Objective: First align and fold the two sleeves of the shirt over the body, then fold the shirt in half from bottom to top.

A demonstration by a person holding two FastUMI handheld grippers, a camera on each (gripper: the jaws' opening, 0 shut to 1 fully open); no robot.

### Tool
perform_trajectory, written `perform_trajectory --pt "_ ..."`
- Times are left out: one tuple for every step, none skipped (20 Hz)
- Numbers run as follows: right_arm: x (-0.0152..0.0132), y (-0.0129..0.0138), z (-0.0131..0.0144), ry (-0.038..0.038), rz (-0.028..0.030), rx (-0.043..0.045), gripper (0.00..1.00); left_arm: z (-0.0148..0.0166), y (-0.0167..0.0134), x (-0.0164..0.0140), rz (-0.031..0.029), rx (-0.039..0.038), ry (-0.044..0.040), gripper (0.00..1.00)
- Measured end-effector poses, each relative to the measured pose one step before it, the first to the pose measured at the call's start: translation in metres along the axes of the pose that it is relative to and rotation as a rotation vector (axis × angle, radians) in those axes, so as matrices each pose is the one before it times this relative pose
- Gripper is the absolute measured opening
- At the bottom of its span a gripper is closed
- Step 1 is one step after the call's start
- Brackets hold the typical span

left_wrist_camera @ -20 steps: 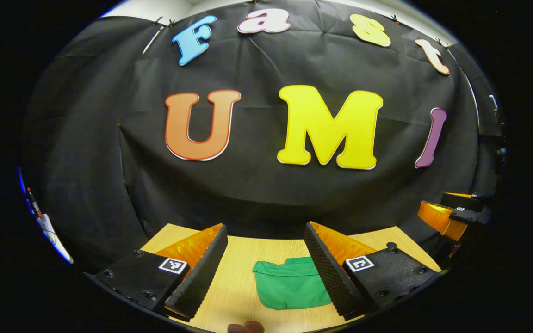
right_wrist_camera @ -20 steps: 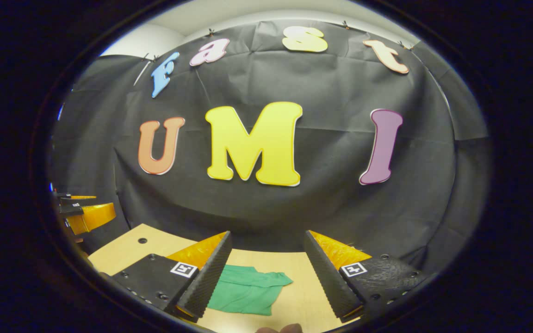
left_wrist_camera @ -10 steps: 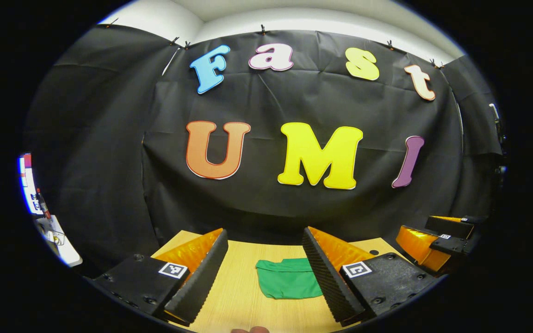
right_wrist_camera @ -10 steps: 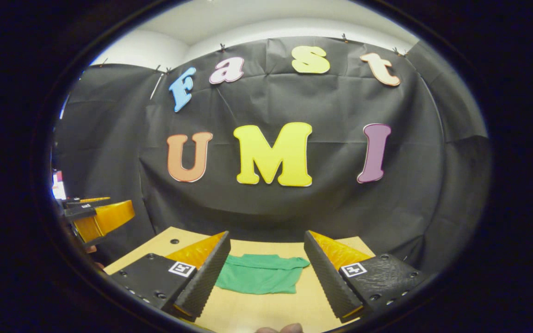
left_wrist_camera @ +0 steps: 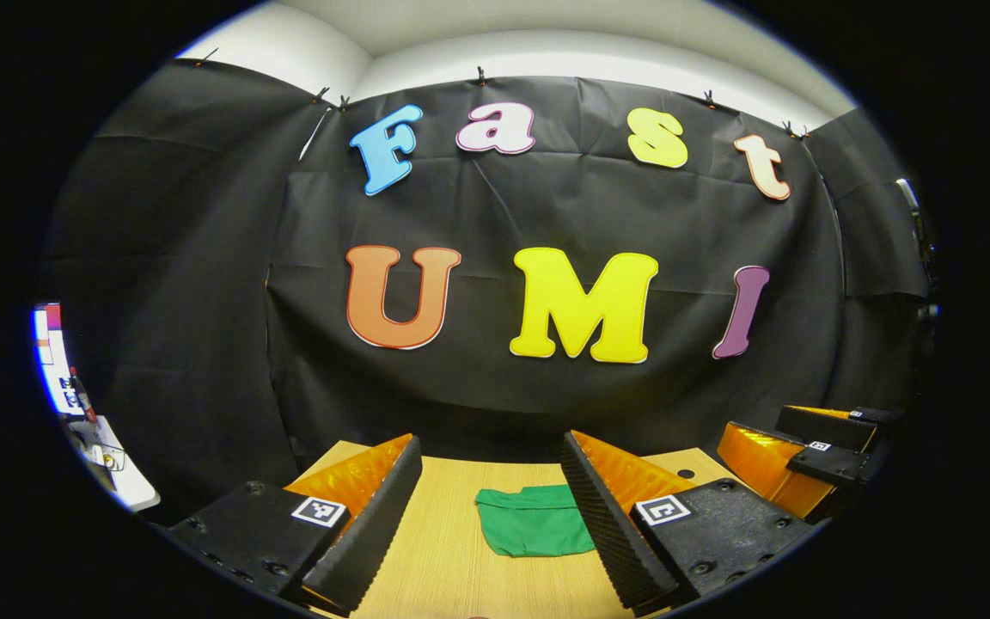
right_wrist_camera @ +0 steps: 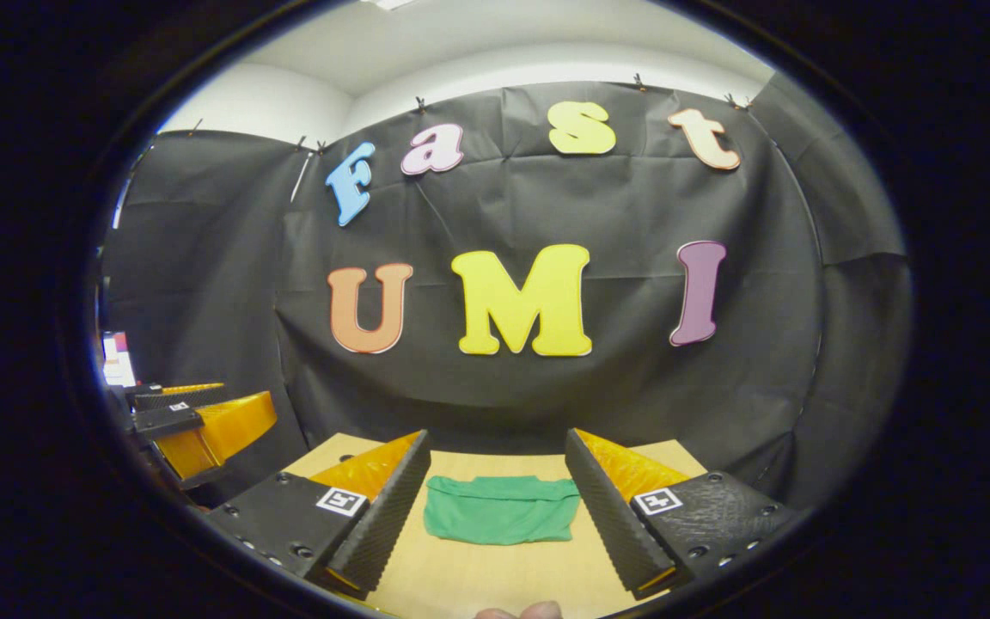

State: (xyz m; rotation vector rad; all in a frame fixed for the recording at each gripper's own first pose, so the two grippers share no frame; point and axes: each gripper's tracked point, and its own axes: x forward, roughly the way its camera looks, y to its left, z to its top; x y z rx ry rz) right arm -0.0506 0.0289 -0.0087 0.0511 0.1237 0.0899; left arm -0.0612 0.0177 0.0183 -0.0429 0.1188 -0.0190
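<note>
Left gripper view: left hand-held gripper (left_wrist_camera: 488, 524) released, fingers spread wide, nothing between them, held above the near part of the wooden bench (left_wrist_camera: 443, 559). Green shirt (left_wrist_camera: 532, 531) lies folded into a compact bundle on the bench, apart from both fingers; its right edge is hidden behind the right finger, so its full outline cannot be made out. Square coded tags sit on both finger bases (pattern only, no readable writing). At right, the other hand-held gripper (left_wrist_camera: 791, 451) is cut off by the edge of the view. At far left, a bright screen (left_wrist_camera: 50, 352) and a white surface with small objects, too small to read.

Right gripper view: right hand-held gripper (right_wrist_camera: 497, 516) also released, fingers wide apart, empty. The shirt (right_wrist_camera: 501, 510) lies flat between the two fingers' lines, farther along the bench (right_wrist_camera: 478, 580), touching neither. A fingertip (right_wrist_camera: 521, 611) shows at the bottom edge, mostly cut off. The left hand-held gripper (right_wrist_camera: 203, 421) appears at far left, partly cropped; its opening cannot be judged from here.
</note>
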Motion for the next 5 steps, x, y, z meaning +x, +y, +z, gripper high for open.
perform_trajectory --pt "0.0001 0.00104 -0.0002 0.00265 0.00139 -0.00025 0.97 0.00376 0.0012 -0.00197 0.00332 0.00689 -0.0049 1.0" --pt "0.00007 0.00136 -0.00004 0.00369 0.00112 -0.00046 0.97 0.00385 0.00142 -0.00076 0.00028 0.00628 -0.00772 1.0" --pt "-0.00017 0.00234 -0.00099 0.00388 0.00461 0.00255 0.97 0.00106 0.0006 -0.00108 0.0029 -0.00154 -0.00193 1.0" --pt "-0.00028 0.00273 0.00199 -0.00329 0.00458 0.00249 0.97 0.00101 -0.0013 -0.00193 -0.00199 -0.00428 -0.00418 1.0" --pt "0.00033 0.0024 0.00289 -0.00478 0.00339 -0.00121 0.97 0.00006 -0.00068 -0.001 -0.00068 -0.00157 -0.00004 1.0"
